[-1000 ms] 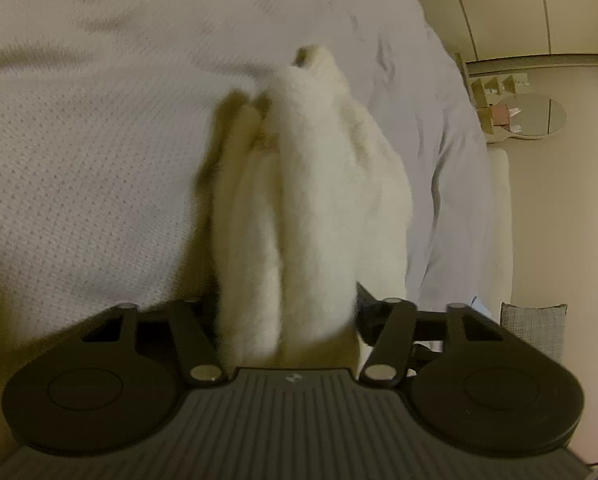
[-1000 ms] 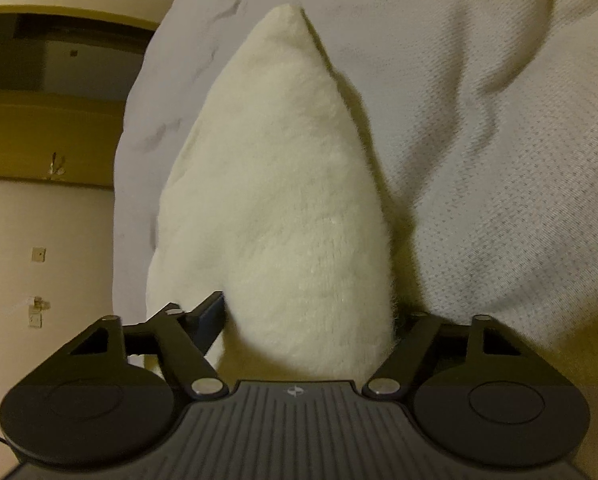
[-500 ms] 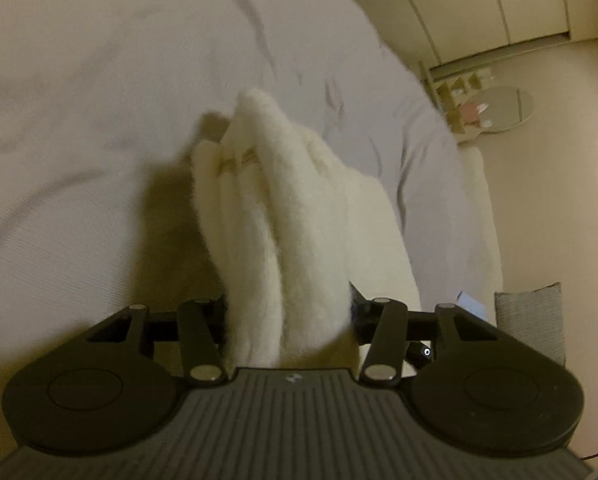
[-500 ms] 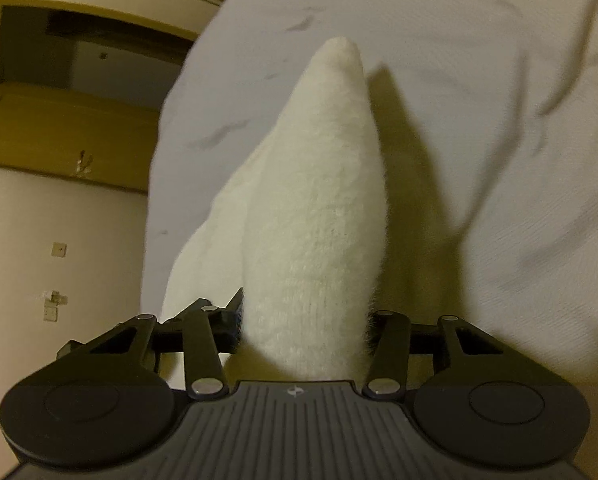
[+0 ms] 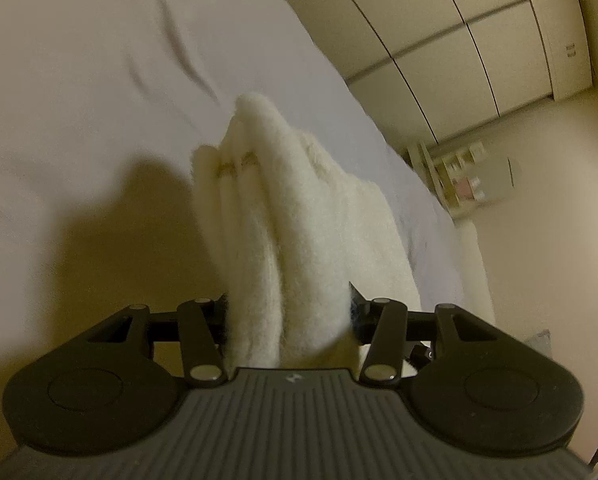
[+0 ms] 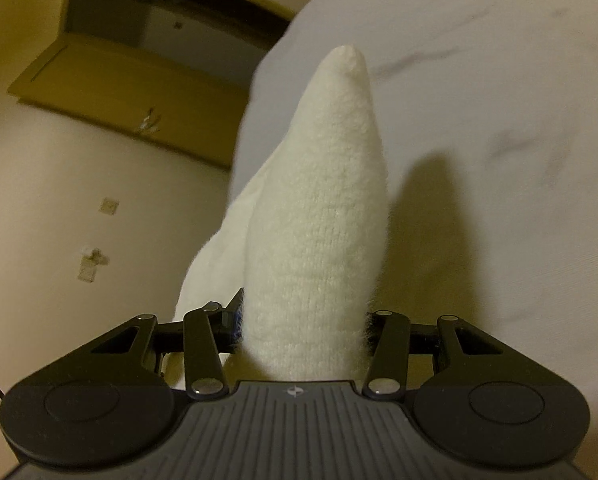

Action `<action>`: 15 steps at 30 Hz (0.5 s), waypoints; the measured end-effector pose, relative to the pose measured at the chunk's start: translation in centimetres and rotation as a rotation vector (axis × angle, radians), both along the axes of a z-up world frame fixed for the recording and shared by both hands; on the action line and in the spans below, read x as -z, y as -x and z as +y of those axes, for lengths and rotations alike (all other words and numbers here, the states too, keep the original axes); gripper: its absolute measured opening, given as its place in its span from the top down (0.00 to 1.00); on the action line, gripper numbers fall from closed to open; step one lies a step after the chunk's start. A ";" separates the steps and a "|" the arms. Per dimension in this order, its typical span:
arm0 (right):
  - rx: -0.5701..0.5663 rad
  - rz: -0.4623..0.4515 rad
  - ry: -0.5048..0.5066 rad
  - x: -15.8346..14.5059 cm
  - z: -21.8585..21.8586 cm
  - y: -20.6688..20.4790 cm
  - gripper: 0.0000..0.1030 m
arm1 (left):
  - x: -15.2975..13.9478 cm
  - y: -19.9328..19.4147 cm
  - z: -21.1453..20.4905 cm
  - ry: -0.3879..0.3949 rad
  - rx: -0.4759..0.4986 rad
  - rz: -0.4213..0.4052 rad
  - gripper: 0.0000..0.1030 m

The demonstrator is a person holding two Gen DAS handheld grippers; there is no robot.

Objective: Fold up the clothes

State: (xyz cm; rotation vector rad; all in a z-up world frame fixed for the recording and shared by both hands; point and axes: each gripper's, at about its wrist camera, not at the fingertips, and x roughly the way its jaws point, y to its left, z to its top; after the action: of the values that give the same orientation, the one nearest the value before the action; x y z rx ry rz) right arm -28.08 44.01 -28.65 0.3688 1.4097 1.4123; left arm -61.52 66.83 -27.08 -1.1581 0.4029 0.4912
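Note:
A cream fuzzy knit garment [image 5: 283,220] is bunched in several folds between the jaws of my left gripper [image 5: 289,312], which is shut on it and holds it above the pale bed sheet [image 5: 99,80]. The same garment shows in the right wrist view [image 6: 323,220] as a tall cone. My right gripper [image 6: 305,324] is shut on it too. The fingertips of both grippers are hidden by the fabric. The garment casts shadows on the sheet [image 6: 499,80].
The bed edge runs along the right in the left wrist view, with beige floor, wardrobe doors [image 5: 439,32] and a low shelf with a round mirror [image 5: 471,180] beyond. In the right wrist view a wooden cabinet [image 6: 131,72] and floor lie left of the bed.
Both grippers have risen and tilted with the garment, which now hangs longer and narrower. More of the room and less of the sheet is in view.

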 end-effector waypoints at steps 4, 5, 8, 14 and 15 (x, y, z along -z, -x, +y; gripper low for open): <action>-0.041 0.026 -0.048 -0.5 6.8 6.0 0.55 | -1.1 5.8 4.7 -0.045 -0.056 0.011 0.56; -0.050 0.034 -0.058 -0.6 8.4 7.4 0.55 | -1.3 6.9 6.0 -0.053 -0.068 0.015 0.56; -0.068 0.049 -0.083 -0.6 13.2 11.2 0.55 | -1.4 10.4 9.8 -0.082 -0.091 0.035 0.56; -0.070 0.072 -0.103 1.0 20.7 17.1 0.55 | 0.3 12.2 16.4 -0.118 -0.080 0.099 0.55; -0.063 0.073 -0.103 1.5 21.6 17.8 0.55 | 1.3 12.4 17.3 -0.107 -0.073 0.116 0.55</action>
State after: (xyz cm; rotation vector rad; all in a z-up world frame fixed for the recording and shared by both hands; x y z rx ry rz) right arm -45.90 65.63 -30.15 0.4491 1.4211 1.5406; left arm -73.89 84.18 -28.42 -1.0463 0.4304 0.6385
